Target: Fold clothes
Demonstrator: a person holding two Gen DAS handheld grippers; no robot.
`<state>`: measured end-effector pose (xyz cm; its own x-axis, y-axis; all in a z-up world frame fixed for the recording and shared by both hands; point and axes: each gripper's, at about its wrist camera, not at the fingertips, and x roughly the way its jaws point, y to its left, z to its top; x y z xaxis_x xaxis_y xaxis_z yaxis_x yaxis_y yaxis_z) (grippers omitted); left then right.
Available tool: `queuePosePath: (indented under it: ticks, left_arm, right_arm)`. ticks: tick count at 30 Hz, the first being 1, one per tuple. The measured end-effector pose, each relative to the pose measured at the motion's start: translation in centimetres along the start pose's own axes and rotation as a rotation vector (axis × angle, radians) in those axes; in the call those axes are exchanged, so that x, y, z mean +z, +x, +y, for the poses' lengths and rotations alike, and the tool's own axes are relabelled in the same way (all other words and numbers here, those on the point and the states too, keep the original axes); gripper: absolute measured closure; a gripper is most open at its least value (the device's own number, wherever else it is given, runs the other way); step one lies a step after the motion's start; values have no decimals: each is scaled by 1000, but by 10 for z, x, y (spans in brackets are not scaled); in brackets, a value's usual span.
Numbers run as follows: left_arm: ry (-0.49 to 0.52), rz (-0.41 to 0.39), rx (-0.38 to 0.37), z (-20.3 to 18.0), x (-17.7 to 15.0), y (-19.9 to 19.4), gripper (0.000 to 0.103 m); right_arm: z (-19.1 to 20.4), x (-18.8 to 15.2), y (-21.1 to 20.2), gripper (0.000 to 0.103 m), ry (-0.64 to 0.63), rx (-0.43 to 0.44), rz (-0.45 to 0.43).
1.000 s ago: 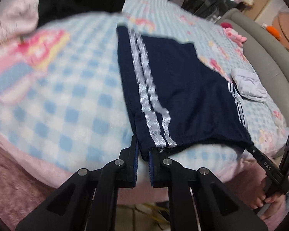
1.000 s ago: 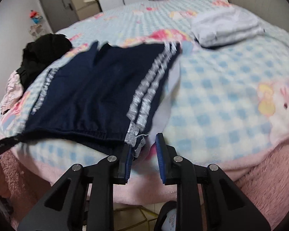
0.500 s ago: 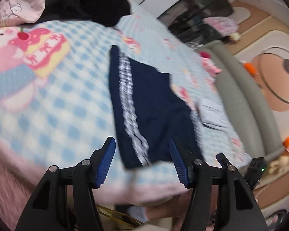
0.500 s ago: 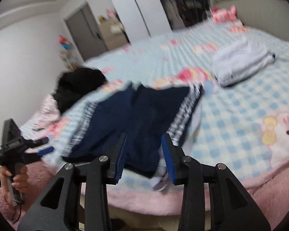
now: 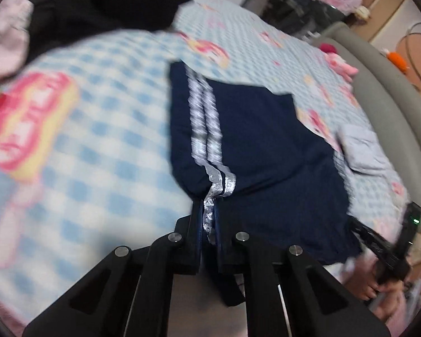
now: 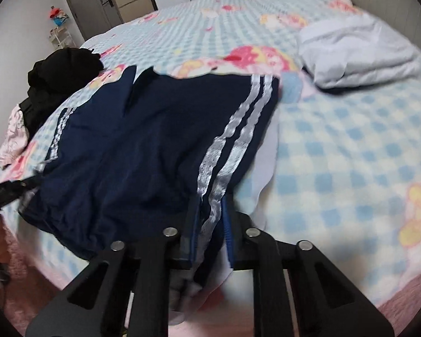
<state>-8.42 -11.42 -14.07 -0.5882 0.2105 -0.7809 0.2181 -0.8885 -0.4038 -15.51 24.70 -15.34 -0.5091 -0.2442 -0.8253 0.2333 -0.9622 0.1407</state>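
Navy cloth is pinched in both claws. The left claw point(image 5: 209, 219) is clamped on the silver-striped waistband corner of the navy shorts point(image 5: 255, 146). The right claw point(image 6: 209, 224) is closing on the opposite striped corner, with cloth bunched between its blue pads. From each claw the shorts run forward and away across the bed point(image 6: 336, 151). The waistband lies along the near edge of the bed and the two leg hems lie farther in, so the long axis of the garment is set crosswise between the two hands. Each hand holds its own corner, and neither is nearer to the whole. A fold would likely carry the waistband forward over the hems, or one side across to the other. Beyond the shorts lie a folded pale garment point(image 6: 359, 53) toward the headboard side and a black heap point(image 6: 61, 73) with a pink item at the far corner. Compared with half a second earlier, when both claws stood apart above the flat shorts, they have now dropped to the near edge and taken the corners.
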Motion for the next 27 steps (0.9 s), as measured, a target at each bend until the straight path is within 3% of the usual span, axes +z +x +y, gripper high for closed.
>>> queuePosePath:
  ticks: [2, 4, 6, 9, 12, 14, 16, 20, 25, 27]
  left_arm:
    - [-29, 19, -13, 7, -1, 0, 90]
    - [-55, 18, -38, 13, -2, -5, 79]
    - [-27, -44, -48, 9, -3, -19, 62]
    - [29, -138, -52, 0, -2, -37, 52]
    - [-20, -76, -44, 8, 13, -21, 52]
    - [-86, -15, -89, 21, 26, -9, 53]
    - [-106, -5, -109, 25, 41, 1, 53]
    - [-39, 25, -61, 26, 74, 28, 53]
    - [-19, 82, -95, 27, 100, 67, 52]
    - [5, 86, -108, 24, 105, 73, 60]
  right_arm:
    - [-2, -1, 0, 90, -7, -44, -12]
    - [-8, -4, -4, 87, 47, -20, -20]
    - [-12, -6, -16, 83, 79, 2, -62]
    - [-10, -2, -27, 79, 62, 21, -106]
    - [-6, 5, -32, 78, 28, 37, -126]
    - [-10, 14, -34, 78, 33, 51, -128]
    - [-15, 28, -36, 78, 54, 91, -119]
    - [2, 62, -37, 74, 7, 194, -73]
    - [54, 107, -6, 69, -99, 261, -36]
    - [73, 124, 16, 69, -136, 260, -25]
